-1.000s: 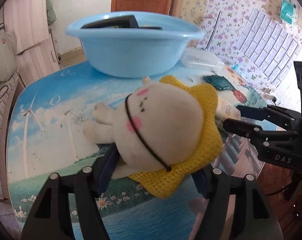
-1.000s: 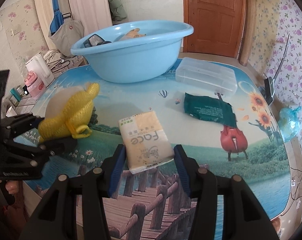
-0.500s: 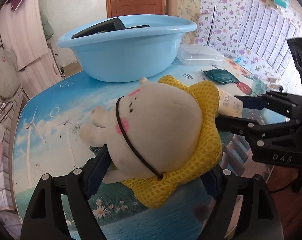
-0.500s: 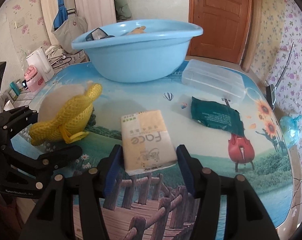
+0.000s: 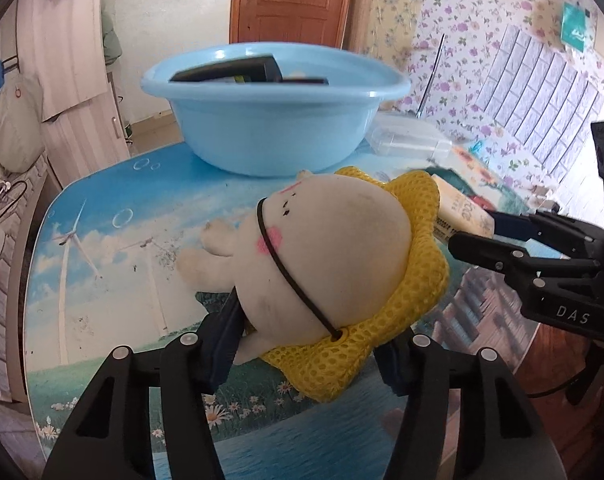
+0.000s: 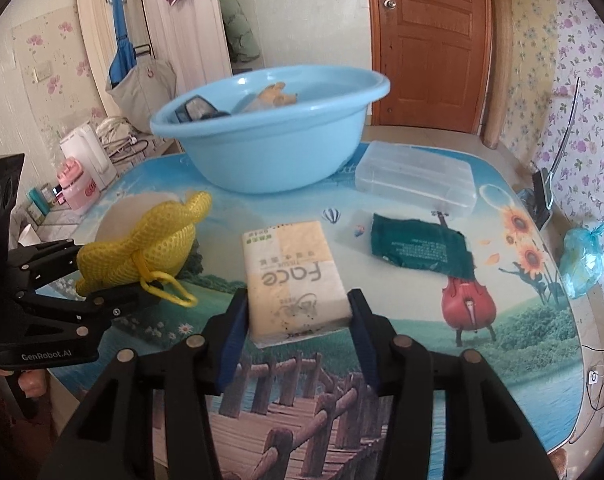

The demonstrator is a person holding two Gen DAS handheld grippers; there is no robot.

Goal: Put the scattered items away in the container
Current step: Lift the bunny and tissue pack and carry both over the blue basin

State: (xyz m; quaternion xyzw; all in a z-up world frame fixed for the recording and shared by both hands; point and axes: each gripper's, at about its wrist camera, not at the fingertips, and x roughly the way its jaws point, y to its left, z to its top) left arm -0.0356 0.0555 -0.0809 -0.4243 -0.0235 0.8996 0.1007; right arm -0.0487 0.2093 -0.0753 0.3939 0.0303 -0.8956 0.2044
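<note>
Item one: plush toy (image 5: 326,256), cream body with a yellow mesh collar, clamped between my left gripper (image 5: 310,344) fingers. Over the last second it has come up off the table (image 5: 102,248) and tipped toward the basin; a second ago it lay lower and flatter. I read that as pickup done, carry under way.

Item two: tissue pack (image 6: 296,276), printed "Face" (smaller print unreadable), pinched at its near end by my right gripper (image 6: 298,320), jaws closed on its two sides. It sits higher than before and looks lifted at the gripped end; whether the far end has cleared the table I cannot tell.

Item three: blue basin (image 6: 270,148), the container, at the far side of the table, already holding a dark flat object and a yellowish one.

Still loose on the table: green pouch (image 6: 420,248), clear plastic box (image 6: 416,178).

Writing: "DAS" on the right gripper as seen from the left view; "GenRobot.AI" on the left gripper from the right view.
</note>
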